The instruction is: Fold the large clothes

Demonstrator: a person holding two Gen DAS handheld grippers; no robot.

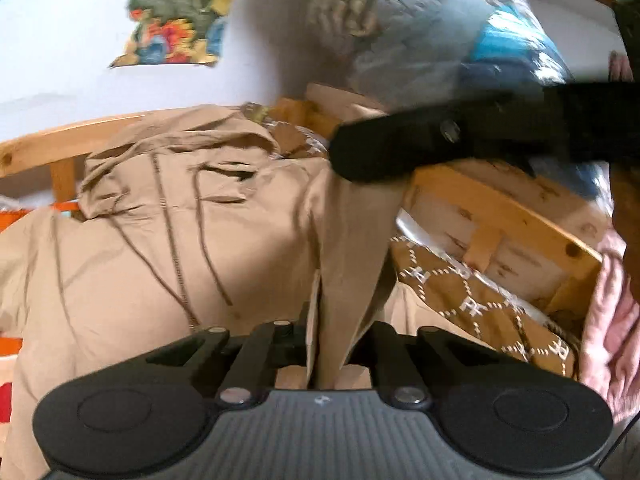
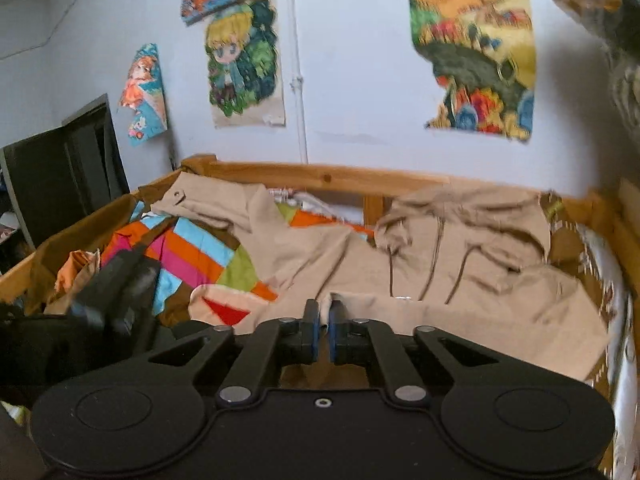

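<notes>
Large beige hooded cotton jacket (image 2: 460,280) with dark drawstrings lies spread on a pine-framed bed (image 2: 320,176), partly over a multicoloured striped patchwork quilt (image 2: 192,256). Right gripper (image 2: 325,334): jaws closed, pinching the jacket's near hem. Left gripper (image 1: 326,364): jaws clamped on a raised beige fold, drawn taut upward. Brown diamond-patterned blanket (image 1: 480,304) just right of it. Cartoon posters (image 2: 476,52) on pale wall.

A pine-framed wooden bed (image 2: 320,176) stands against the pale wall. On it lies a patchwork blanket of bright coloured stripes (image 2: 192,256), and spread over that a large beige hooded coat with drawstrings (image 2: 460,280). A brown, white-patterned cover (image 1: 472,300) lies beside the coat.
</notes>
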